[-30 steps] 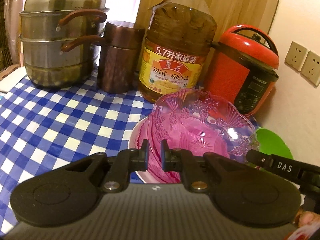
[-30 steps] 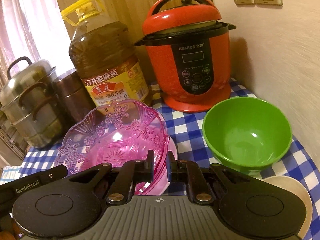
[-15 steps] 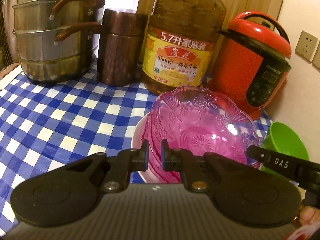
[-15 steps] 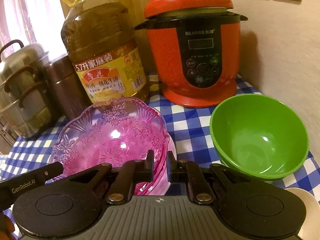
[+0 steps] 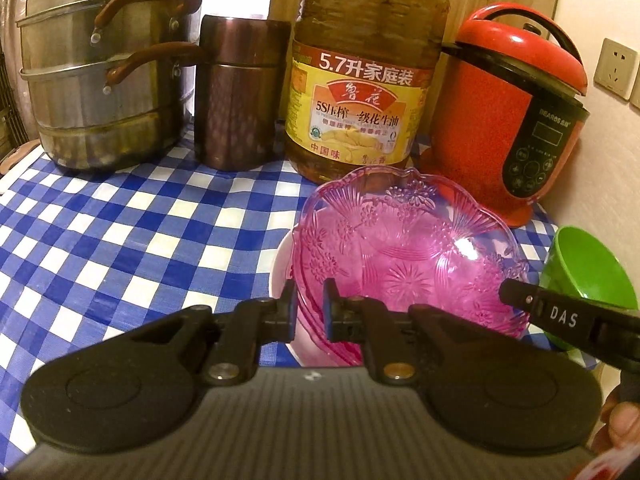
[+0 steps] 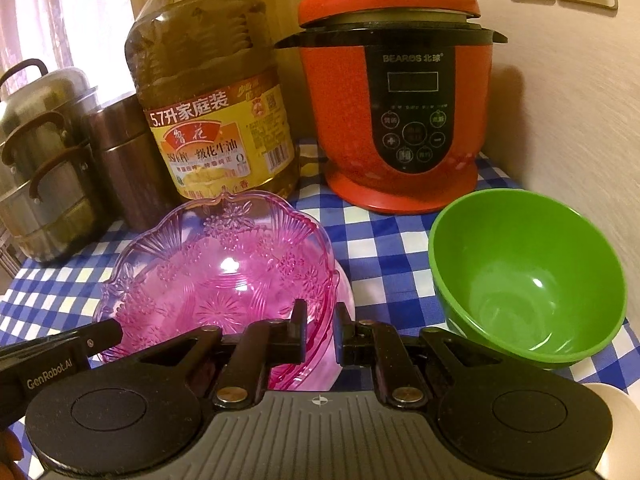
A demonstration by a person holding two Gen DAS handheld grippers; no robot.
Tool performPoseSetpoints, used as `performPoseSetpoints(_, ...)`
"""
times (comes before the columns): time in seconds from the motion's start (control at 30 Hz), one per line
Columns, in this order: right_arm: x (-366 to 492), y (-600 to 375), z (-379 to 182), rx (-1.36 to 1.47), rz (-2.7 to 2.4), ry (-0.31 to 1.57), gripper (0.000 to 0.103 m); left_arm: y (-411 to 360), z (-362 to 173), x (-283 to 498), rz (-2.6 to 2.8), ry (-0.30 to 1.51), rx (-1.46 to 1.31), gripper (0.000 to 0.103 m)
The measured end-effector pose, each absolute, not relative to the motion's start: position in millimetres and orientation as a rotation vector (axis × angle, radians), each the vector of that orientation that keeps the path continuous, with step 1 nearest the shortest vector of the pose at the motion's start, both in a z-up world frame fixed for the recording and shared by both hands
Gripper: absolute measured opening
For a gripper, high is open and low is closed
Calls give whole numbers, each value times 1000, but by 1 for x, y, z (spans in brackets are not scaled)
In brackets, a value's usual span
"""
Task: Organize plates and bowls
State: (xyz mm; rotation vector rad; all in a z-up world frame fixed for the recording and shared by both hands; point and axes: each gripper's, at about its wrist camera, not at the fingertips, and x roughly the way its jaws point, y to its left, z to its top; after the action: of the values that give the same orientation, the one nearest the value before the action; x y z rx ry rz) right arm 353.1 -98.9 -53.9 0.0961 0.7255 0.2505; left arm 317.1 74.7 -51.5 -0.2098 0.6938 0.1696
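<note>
A pink patterned glass bowl [image 5: 404, 256] sits tilted on a white plate [image 5: 280, 264] on the checked cloth. My left gripper [image 5: 308, 308] is shut on the bowl's near left rim. My right gripper [image 6: 320, 330] is shut on the bowl's [image 6: 224, 276] near right rim. A green bowl [image 6: 528, 276] stands upright to the right of it, also at the right edge of the left wrist view [image 5: 588, 276]. Part of a second white plate [image 6: 618, 412] shows at the bottom right.
Along the back stand a steel steamer pot [image 5: 104, 72], a copper canister [image 5: 240, 96], a big oil bottle [image 5: 360, 76] and a red rice cooker [image 6: 396, 92]. A wall [image 6: 580, 120] with sockets lies on the right. Blue checked cloth [image 5: 120, 248] covers the table.
Both grippers have moved forward and lower with the pink bowl, closer to the bottle and cooker. The grips have not changed.
</note>
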Motion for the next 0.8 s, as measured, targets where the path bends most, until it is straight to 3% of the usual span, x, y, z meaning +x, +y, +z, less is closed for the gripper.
performPoseSetpoints(0.47, 354, -96, -59, 79, 246, 726, 13, 74, -56, 320, 170, 689, -187, 13)
performPoseSetpoints(0.5, 355, -96, -61, 80, 248, 730, 15, 74, -57, 319, 177, 683, -176, 15)
performPoseSetpoints(0.57, 357, -98, -64, 96, 248, 740, 29, 75, -57, 318, 177, 678, -175, 16)
performPoseSetpoints(0.6, 357, -100, -65, 114, 242, 736, 41, 76, -57, 318, 177, 678, -183, 18)
performPoseSetpoints(0.8, 355, -104, -62, 143, 251, 719, 44, 77, -55, 316, 186, 661, -188, 19)
